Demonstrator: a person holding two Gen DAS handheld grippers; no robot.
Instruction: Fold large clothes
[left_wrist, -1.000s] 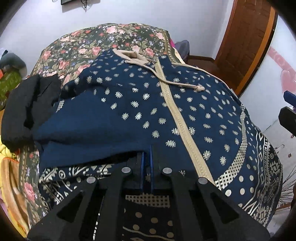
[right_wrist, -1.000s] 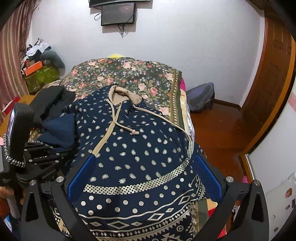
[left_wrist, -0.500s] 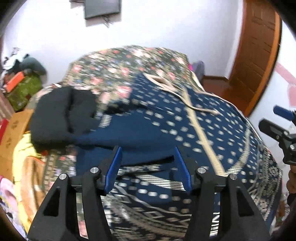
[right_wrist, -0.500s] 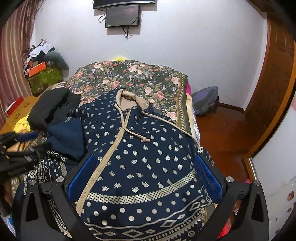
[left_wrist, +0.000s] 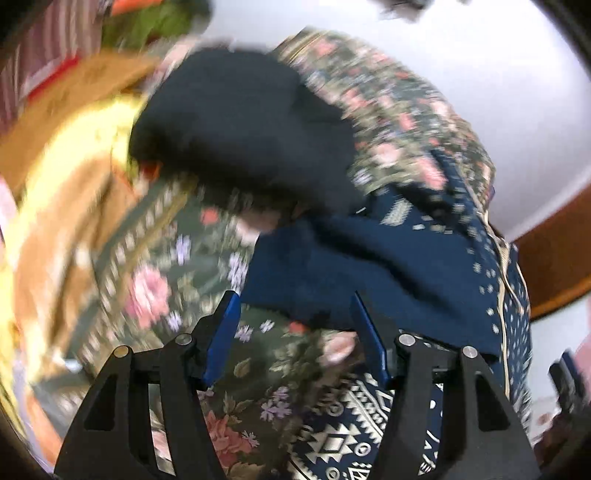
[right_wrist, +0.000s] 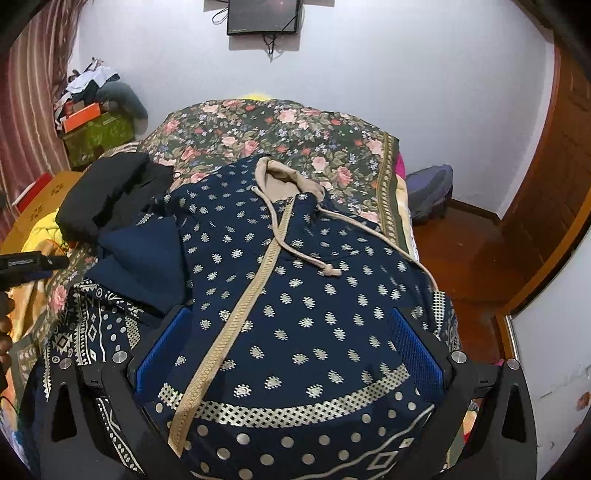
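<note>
A navy hooded garment (right_wrist: 314, 302) with cream dots, a beige zip band and a drawstring lies spread on the floral bedspread (right_wrist: 280, 125). Its left part is folded inward, showing the plain navy inside (right_wrist: 144, 266). My right gripper (right_wrist: 288, 317) hovers open over the lower front of the garment, nothing between its fingers. My left gripper (left_wrist: 293, 299) stands open above the edge of the plain navy fold (left_wrist: 351, 266) and the bedspread (left_wrist: 155, 288), holding nothing. In the right wrist view the left gripper (right_wrist: 26, 264) shows at the far left, off the garment. The left wrist view is motion-blurred.
A black pile of clothes (right_wrist: 103, 192) lies on the bed's left side, touching the fold. Yellow and orange fabric (right_wrist: 33, 236) hangs at the left edge. Boxes and clutter (right_wrist: 92, 118) stand in the back left corner, a grey bag (right_wrist: 428, 192) on the wooden floor at the right.
My left gripper let go of the folded navy edge, opened, then swung left off the garment while rolling. The right gripper shifted slightly and stayed open.
</note>
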